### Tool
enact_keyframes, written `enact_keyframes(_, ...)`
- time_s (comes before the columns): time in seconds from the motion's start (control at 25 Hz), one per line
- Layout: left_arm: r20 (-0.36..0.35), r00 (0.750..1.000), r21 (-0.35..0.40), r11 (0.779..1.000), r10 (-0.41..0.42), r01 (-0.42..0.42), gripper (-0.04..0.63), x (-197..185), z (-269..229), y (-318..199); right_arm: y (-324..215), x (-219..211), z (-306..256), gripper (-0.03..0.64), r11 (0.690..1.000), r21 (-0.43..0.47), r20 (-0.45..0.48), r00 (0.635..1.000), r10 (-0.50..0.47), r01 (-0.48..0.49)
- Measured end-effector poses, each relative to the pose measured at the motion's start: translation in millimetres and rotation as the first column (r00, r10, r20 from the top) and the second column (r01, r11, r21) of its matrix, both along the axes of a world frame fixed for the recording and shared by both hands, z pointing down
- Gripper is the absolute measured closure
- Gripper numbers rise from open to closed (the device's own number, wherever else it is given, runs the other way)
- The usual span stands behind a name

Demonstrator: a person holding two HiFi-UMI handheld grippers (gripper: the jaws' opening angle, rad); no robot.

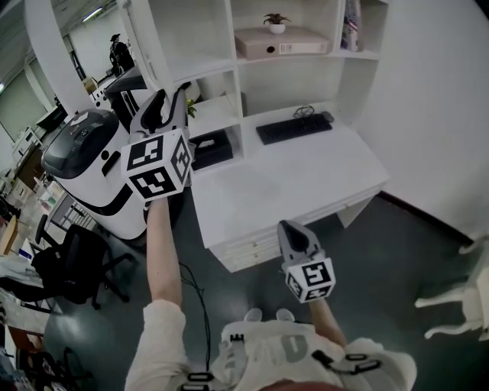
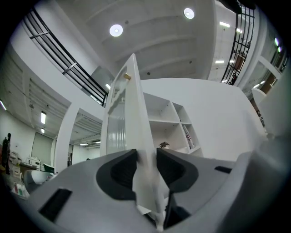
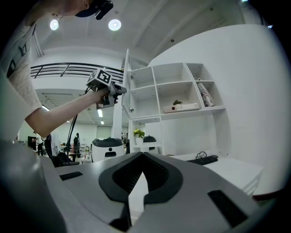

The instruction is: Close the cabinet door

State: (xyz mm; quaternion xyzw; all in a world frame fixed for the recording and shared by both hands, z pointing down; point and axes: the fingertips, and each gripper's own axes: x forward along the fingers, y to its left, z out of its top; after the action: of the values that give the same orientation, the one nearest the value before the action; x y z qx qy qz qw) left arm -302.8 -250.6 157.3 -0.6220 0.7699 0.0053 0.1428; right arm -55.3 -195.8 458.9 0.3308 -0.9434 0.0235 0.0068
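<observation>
**Cabinet door** (image 2: 131, 107): swung open, standing out from upper L side of shelf unit (image 3: 182, 98). Not closed. Flat white frame, smooth painted finish. Infill is a ribbed translucent panel w/ vertical flutes. Small round brass-coloured knob (image 2: 127, 76) near free edge.

**L gripper** (image 2: 145, 158): raised at arm's length. Jaws pinch the door's free edge, dark ridged pads pressed on both faces. Grey moulded body, marker cube behind.

**R gripper** (image 3: 143, 157): held low in front of desk (image 1: 306, 179), well apart from door. Jaws pressed together at the tips, nothing between.

**Shelf unit:** white, square open compts.
- Middle compt.: flat oblong beige box (image 1: 279, 43) w/ small potted plant (image 1: 275, 21) on top.
- R compt.: a few books or packets (image 1: 351, 27) leaning upright, print unreadable.
- Lower L niche: black tray-like item (image 1: 210, 149), type unclear. Leafy plant (image 3: 138, 133) near it.

**Desk:** white matt top, drawers (image 1: 252, 248) in front. On top is a black keyboard (image 1: 294, 128), w/ a coiled cable (image 1: 304, 111) just behind it.

**Beside unit:** rounded white-and-black machine (image 1: 84, 156). Black office chair (image 1: 72, 263) on dark floor.
</observation>
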Motion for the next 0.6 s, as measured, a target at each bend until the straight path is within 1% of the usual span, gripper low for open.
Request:
enact_keyframes(0.12, 0.007, 1.0, -0.026, 0.999, 0.026, -0.026, 0.459, 8.0, -0.1, -15.1, -1.9, 6.4, -1.3, 0.612, 1.0, -0.003, 0.003, 1.0, 0.021, -0.021)
enact_keyframes(0.24, 0.031, 0.999, -0.042, 0.999, 0.018, -0.017, 0.459, 16.0, -0.2, -31.9, -4.8, 14.9, -0.7, 0.612, 0.999, -0.006, 0.012, 0.999, 0.052, -0.052)
enact_keyframes(0.44, 0.091, 0.996, -0.042, 0.999, 0.004, 0.0, 0.454, 29.6, -0.3, -62.3, -8.9, 35.7, -1.8, 0.612, 0.994, -0.004, 0.0, 0.994, 0.111, -0.111)
enact_keyframes(0.6, 0.1, 0.995, -0.068, 0.998, 0.009, -0.002, 0.457, 36.3, 0.6, -88.8, -13.7, 53.4, -1.7, 0.612, 0.987, -0.01, 0.001, 0.987, 0.16, -0.16)
